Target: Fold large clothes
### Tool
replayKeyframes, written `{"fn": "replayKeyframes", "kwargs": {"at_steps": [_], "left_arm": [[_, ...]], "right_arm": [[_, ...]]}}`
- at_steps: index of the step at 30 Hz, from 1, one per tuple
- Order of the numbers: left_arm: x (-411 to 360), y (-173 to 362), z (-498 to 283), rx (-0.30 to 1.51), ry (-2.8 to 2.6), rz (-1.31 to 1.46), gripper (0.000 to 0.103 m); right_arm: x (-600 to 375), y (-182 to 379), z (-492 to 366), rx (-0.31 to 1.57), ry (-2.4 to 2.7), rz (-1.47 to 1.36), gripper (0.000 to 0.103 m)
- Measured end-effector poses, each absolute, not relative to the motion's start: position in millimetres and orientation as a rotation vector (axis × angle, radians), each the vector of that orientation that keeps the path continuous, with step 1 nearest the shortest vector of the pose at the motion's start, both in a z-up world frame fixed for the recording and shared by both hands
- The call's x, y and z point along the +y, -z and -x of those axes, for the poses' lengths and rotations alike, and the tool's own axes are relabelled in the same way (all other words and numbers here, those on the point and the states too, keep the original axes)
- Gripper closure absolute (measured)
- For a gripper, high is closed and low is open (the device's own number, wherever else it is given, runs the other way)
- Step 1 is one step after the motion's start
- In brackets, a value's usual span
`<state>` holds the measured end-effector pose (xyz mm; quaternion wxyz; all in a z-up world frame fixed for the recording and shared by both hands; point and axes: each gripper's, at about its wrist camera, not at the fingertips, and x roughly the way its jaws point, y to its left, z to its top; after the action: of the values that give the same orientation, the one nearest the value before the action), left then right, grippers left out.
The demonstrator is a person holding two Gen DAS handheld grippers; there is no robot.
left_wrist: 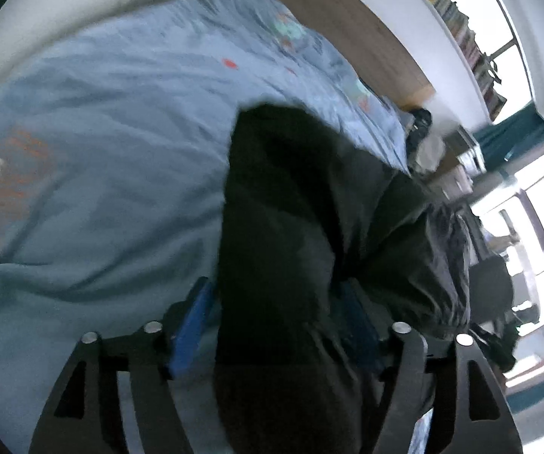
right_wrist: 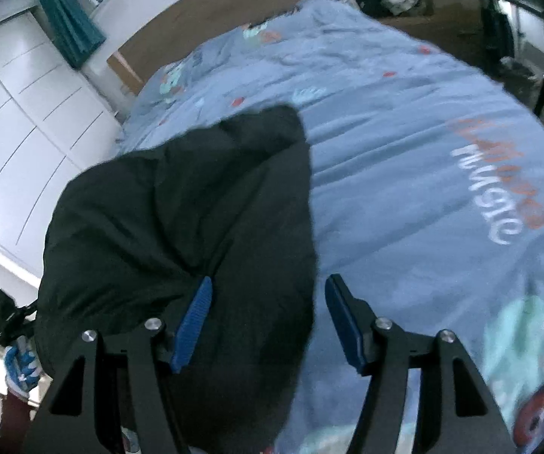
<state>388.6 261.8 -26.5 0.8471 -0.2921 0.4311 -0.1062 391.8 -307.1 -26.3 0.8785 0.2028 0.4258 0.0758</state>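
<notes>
Left wrist view shows one dark, soft, crumpled garment lying in puffy folds on a bed's light-blue printed duvet, with the left hand-held gripper parted, its two blue ribbed pads either side of the cloth without pinching it. Right wrist view has the right hand-held gripper likewise apart, one pad over the garment, the other above the duvet; a wooden headboard and white cupboards stand behind.
</notes>
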Motion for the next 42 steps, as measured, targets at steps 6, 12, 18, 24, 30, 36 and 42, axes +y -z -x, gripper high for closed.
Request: {"fn": "replayKeyframes", "kwargs": {"at_steps": [6,12,18,24,30,36,42], "left_arm": [[266.9,-22.0,-317.7,0.833,0.122,0.536,0.023],[234.9,-52.4,-239.5,0.762,0.024,0.419,0.016],[185.3,-58.2,-166.7,0.698,-0.058,0.3,0.008],[135.6,-59.7,-105.1,0.649,-0.108,0.204,0.001],[96.2,-63.1,-55.2,0.608,-0.138,0.095,0.001],[76.7,-72.7,-16.6,0.543,-0.168,0.051,0.001],[62.3,-76.6,0.7,0.509,-0.211,0.021,0.001]], "right_arm": [[-296.2,-17.9,-347.5,0.833,-0.145,-0.414,0.042],[-266.1,-45.4,-286.9,0.815,-0.148,-0.366,0.038],[-222.1,-61.5,-221.1,0.798,-0.158,-0.285,0.032],[-177.3,-69.3,-153.9,0.74,-0.128,-0.195,0.016],[-137.4,-70.7,-90.3,0.66,-0.106,-0.102,0.005],[-119.9,-75.8,-44.3,0.598,-0.094,-0.044,0.004],[-125.6,-80.1,-22.8,0.559,-0.08,-0.058,0.003]]}}
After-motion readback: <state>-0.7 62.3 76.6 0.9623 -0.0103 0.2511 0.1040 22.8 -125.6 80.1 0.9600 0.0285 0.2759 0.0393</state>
